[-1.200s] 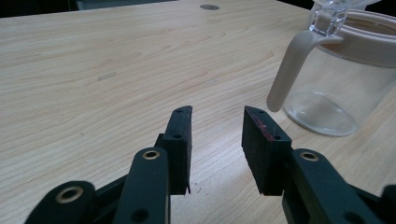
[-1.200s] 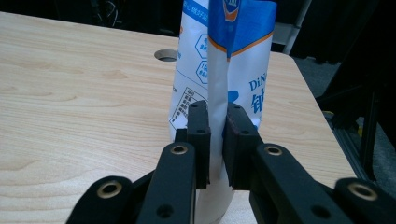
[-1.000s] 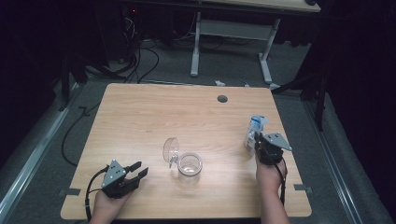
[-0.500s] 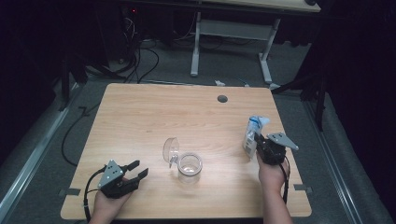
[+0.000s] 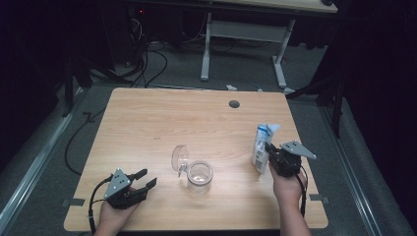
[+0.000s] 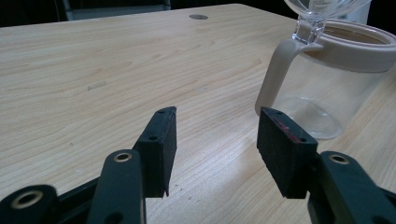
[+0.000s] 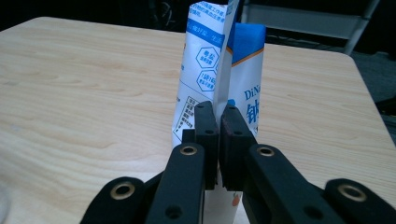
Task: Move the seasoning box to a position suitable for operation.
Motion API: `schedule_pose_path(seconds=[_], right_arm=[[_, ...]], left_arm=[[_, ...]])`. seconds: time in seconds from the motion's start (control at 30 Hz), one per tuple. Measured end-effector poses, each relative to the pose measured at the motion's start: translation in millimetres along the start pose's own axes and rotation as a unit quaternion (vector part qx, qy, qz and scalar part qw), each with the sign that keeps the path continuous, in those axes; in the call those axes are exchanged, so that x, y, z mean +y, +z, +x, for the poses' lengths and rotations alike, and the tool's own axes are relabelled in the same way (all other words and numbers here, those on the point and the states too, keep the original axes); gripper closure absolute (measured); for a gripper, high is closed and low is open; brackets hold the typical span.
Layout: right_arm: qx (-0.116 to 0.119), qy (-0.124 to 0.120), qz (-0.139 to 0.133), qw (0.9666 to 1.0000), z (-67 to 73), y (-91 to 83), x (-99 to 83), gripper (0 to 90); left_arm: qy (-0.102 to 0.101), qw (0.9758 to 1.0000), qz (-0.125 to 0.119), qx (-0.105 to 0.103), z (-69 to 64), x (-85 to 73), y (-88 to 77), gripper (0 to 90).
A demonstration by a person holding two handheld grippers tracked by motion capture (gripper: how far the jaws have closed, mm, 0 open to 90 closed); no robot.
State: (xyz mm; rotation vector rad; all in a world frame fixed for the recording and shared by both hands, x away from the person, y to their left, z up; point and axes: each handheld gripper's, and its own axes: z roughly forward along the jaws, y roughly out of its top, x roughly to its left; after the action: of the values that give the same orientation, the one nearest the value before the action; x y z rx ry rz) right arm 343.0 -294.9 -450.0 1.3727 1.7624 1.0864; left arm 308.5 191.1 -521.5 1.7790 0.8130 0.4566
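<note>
Wooden table (image 5: 147, 128): the right gripper (image 5: 269, 156), at four o'clock, pinches a white-and-blue pouch (image 5: 261, 142). The left gripper (image 5: 143, 178), at seven o'clock, gapes empty, its jaws just opening, beside a clear jar (image 5: 199, 176).

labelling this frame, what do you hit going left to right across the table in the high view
left gripper with jaws apart and nothing between them → clear jar with its hinged lid flipped open → white and blue pouch → right gripper, shut on the pouch's edge.
</note>
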Motion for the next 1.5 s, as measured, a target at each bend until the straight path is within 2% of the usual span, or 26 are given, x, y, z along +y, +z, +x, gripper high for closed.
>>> schedule_pose_path(seconds=[0.13,0.17,0.33,0.63,0.9,1.17,1.3,1.4,1.47,1.5], right_arm=[[0.020,-0.018,0.007,0.9996,8.2,-5.6,-0.4,87.7],[0.032,-0.022,0.012,0.9992,12.0,-8.6,-0.3,87.7],[0.053,-0.033,0.015,0.9979,20.2,-15.9,1.1,87.8],[0.075,-0.043,0.020,0.9961,32.1,-26.2,3.5,87.8],[0.092,-0.065,0.042,0.9928,43.2,-30.0,4.7,87.9],[0.114,-0.078,0.073,0.9877,45.1,-32.6,13.3,88.0],[0.131,-0.089,0.102,0.9820,45.1,-31.3,18.9,88.1],[0.130,-0.092,0.114,0.9807,45.0,-30.4,20.4,88.2],[0.129,-0.100,0.131,0.9778,45.1,-29.1,22.7,88.4],[0.129,-0.100,0.131,0.9778,45.1,-29.1,22.7,88.4]], left_arm=[[0.003,1.0000,0.000,-0.002,-1.3,-0.2,0.6,47.9],[0.004,1.0000,-0.001,-0.003,-1.7,-0.2,0.5,47.9],[0.012,0.9999,-0.008,-0.005,-4.3,0.2,-0.1,48.0],[0.013,0.9998,-0.009,-0.008,-3.8,0.2,-1.3,48.0],[0.015,0.9998,-0.010,-0.009,-4.5,0.0,-1.4,48.0],[0.017,0.9997,-0.013,-0.014,-5.2,-1.8,0.1,47.0],[0.020,0.9995,-0.019,-0.012,-6.1,-1.9,-0.7,46.6],[0.020,0.9995,-0.021,-0.011,-6.3,-1.6,-1.2,46.6],[0.019,0.9995,-0.023,-0.010,-6.0,-1.8,-1.5,46.6],[0.019,0.9995,-0.023,-0.010,-6.0,-1.8,-1.5,46.6]])
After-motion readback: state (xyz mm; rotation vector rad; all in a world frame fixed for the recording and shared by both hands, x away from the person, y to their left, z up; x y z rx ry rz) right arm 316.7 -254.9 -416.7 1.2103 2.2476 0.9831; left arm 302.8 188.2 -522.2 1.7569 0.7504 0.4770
